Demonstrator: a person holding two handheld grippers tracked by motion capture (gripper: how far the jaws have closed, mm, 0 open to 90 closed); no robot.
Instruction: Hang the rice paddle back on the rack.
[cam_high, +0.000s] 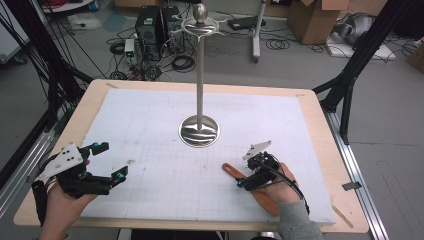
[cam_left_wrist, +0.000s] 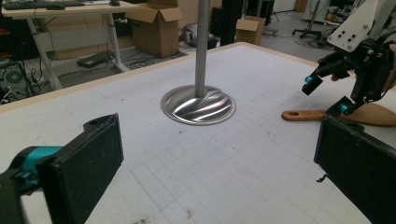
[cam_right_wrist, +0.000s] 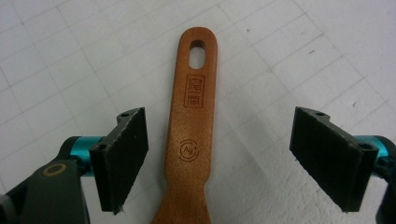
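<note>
- The spatula (cam_right_wrist: 194, 135) carries two burnt-in marks on its handle: a small rectangular stamp below the hanging hole, too fine for you to read, perhaps with digits on its lower line, and a round mark with "Ag" inside arrows.
- Count: one wooden spatula, one metal stand (cam_high: 199, 75), one white gridded mat (cam_high: 150, 130), two grippers.
- Your right gripper (cam_right_wrist: 217, 158) is spread wide, jaws straddling the spatula handle, one on each side, neither touching the wood. It holds nothing.
- Your left gripper (cam_left_wrist: 219, 168) is also released, jaws far apart, empty, above bare mat at the near left.
- The spatula lies flat on the mat at the near right, hole end pointing toward the stand's round base (cam_high: 199, 131), blade under your right hand (cam_high: 280, 187).
- The stand rises upright from mid-mat, well apart from both grippers.
</note>
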